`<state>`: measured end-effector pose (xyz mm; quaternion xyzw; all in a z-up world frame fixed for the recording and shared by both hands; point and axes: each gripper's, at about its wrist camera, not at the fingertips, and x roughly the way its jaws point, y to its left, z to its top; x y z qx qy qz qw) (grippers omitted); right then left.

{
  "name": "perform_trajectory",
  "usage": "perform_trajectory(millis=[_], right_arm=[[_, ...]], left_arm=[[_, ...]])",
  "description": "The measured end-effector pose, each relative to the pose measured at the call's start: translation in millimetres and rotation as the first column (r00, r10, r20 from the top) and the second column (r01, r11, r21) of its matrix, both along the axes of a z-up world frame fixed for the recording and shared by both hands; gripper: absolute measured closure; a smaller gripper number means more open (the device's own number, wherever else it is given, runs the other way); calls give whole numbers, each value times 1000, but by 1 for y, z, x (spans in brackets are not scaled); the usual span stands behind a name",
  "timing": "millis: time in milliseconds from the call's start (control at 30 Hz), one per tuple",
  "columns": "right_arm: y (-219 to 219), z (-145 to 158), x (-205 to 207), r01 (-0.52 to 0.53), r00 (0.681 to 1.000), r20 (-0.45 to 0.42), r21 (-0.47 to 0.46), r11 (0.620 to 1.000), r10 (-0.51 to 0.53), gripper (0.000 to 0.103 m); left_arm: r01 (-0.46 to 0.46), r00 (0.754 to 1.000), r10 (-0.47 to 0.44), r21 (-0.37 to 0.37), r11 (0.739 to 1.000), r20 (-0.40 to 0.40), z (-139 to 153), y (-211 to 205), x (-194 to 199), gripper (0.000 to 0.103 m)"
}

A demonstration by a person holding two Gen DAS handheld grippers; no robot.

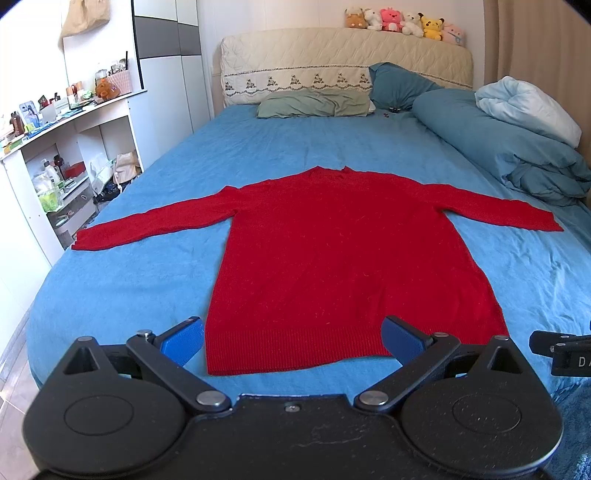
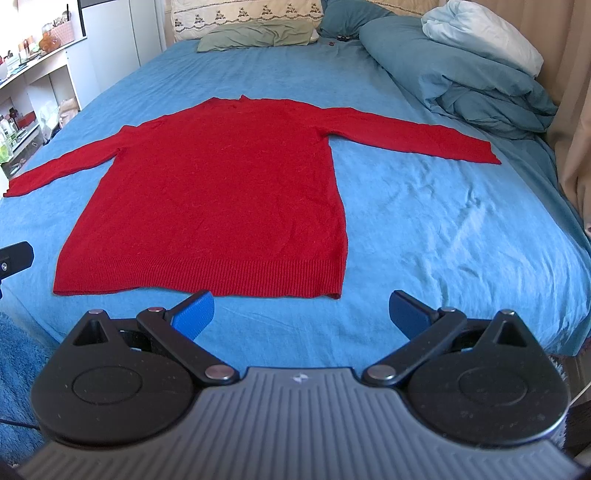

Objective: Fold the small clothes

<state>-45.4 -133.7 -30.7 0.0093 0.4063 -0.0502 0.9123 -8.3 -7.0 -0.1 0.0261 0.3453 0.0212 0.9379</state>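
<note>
A big bed has a blue sheet and a cream headboard. Stuffed toys sit on top of the headboard. White shelves stand left of the bed.

A red sweater is spread flat on the blue bedsheet, both sleeves stretched outward. The right gripper is held with its blue pads wide apart, just short of the ribbed hem.

We read only one marking: the white letters "DA", cut off by the frame edge, on the black body of the right gripper at the right border of the left wrist view. Labels on the shelf items are too small to read.
</note>
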Motion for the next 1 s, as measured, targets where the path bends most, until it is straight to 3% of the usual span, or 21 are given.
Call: perform_trajectory(millis=[1000], right_arm=[[-3, 4, -2, 2, 1000, 11, 8, 1000, -2, 0]], left_arm=[[-9, 1000, 9, -1, 1000, 16, 2, 0, -4, 0]])
